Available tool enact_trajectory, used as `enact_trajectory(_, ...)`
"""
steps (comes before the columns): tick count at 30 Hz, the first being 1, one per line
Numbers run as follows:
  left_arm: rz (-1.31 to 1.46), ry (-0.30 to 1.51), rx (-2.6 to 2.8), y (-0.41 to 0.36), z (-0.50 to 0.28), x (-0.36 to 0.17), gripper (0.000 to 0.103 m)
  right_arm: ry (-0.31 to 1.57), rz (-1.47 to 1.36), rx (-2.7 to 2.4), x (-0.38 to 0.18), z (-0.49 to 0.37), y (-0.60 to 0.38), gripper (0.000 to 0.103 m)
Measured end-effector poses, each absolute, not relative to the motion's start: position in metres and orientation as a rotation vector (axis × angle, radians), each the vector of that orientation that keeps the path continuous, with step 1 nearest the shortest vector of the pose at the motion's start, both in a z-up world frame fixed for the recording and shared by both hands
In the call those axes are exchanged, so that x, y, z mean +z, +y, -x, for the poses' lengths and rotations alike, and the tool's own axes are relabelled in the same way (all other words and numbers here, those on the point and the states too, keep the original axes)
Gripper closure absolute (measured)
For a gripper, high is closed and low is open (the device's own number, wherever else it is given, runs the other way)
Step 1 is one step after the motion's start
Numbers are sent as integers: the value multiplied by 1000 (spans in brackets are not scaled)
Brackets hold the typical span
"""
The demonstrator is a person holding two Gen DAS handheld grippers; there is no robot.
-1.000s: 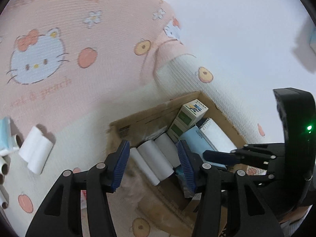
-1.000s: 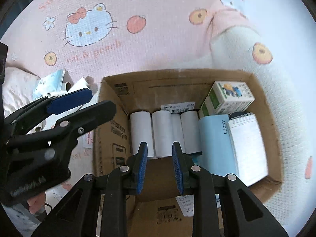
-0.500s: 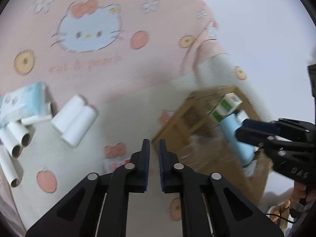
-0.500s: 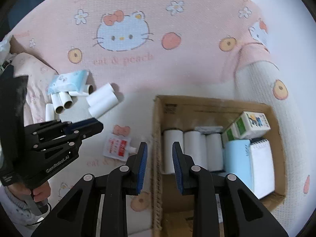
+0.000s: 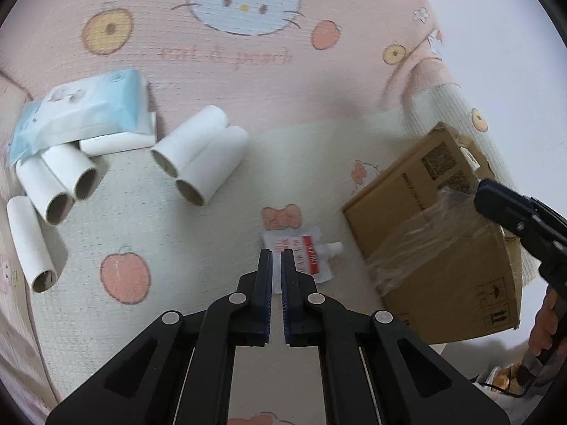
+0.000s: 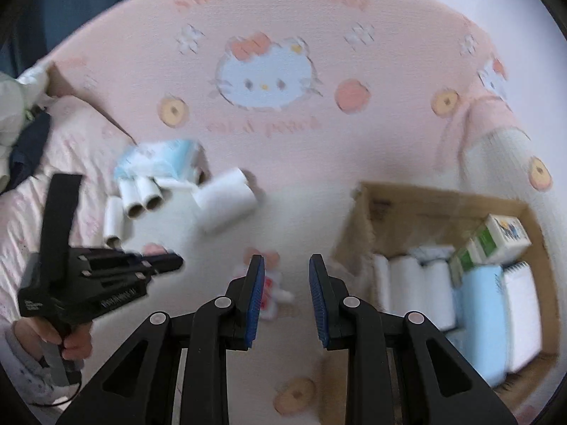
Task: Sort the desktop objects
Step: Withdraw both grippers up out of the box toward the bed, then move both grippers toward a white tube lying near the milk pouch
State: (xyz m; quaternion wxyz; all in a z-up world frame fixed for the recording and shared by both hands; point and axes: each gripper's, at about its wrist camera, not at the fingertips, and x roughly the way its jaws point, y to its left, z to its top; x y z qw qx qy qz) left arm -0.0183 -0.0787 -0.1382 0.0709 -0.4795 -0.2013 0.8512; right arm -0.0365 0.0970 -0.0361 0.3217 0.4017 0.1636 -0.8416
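My left gripper (image 5: 276, 253) is shut with nothing in it, low over the blanket, its tips just before a small white and red spouted pouch (image 5: 306, 253). Two white paper rolls (image 5: 202, 156) lie side by side farther off to the left. Several more rolls (image 5: 56, 184) lie beside a blue tissue pack (image 5: 81, 113) at the far left. My right gripper (image 6: 285, 260) stands open and empty, over the blanket between the pouch (image 6: 271, 292) and the cardboard box (image 6: 443, 209). The box holds white rolls (image 6: 411, 287), a blue notebook (image 6: 478, 311), a spiral pad and green cartons.
Everything rests on a pink and cream cartoon-cat blanket (image 5: 248, 81). The box's taped outer wall (image 5: 436, 233) rises at the right of the left wrist view. A hand (image 6: 67, 340) holds the left gripper at the lower left of the right wrist view.
The left gripper has shut its jaws and swung left and down, from over the box to the pouch. The right gripper has moved left off the box, its jaws unchanged.
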Motion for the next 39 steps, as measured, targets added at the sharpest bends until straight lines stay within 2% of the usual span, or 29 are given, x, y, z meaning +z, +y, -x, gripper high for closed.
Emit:
enact_trajectory(11,1477,-731,2586,-126,3,-159,98,136,-871,-2119,-76,30,50,81)
enact_trajectory(18,1535,-655,2643,-142,-11,-167,98,73,-1045,-2021,-115,66,4,81)
enact_trajectory(26,1516,-915,2576,-161,-3,-187,98,-221,-1194,-2105,-159,94,20,81)
enact_trajectory(31,1447,-1043,2528,-167,23,-195,98,-188,-1283,-2091,-189,100,25,81)
enact_trajectory(34,1412,-1055,2525,-169,43,-193,98,-152,-1308,-2081,-201,101,27,81)
enact_trajectory(36,1389,-1025,2536,-168,57,-189,94,-137,-1303,-2079,-205,100,26,81)
enact_trajectory(37,1377,-999,2547,-167,63,-186,84,-124,-1297,-2083,-206,100,26,80)
enact_trajectory(38,1365,-978,2554,-166,68,-183,68,-103,-1287,-2085,-207,100,25,76)
enact_trajectory(39,1359,-959,2555,-165,74,-182,61,-84,-1283,-2088,-207,100,24,61)
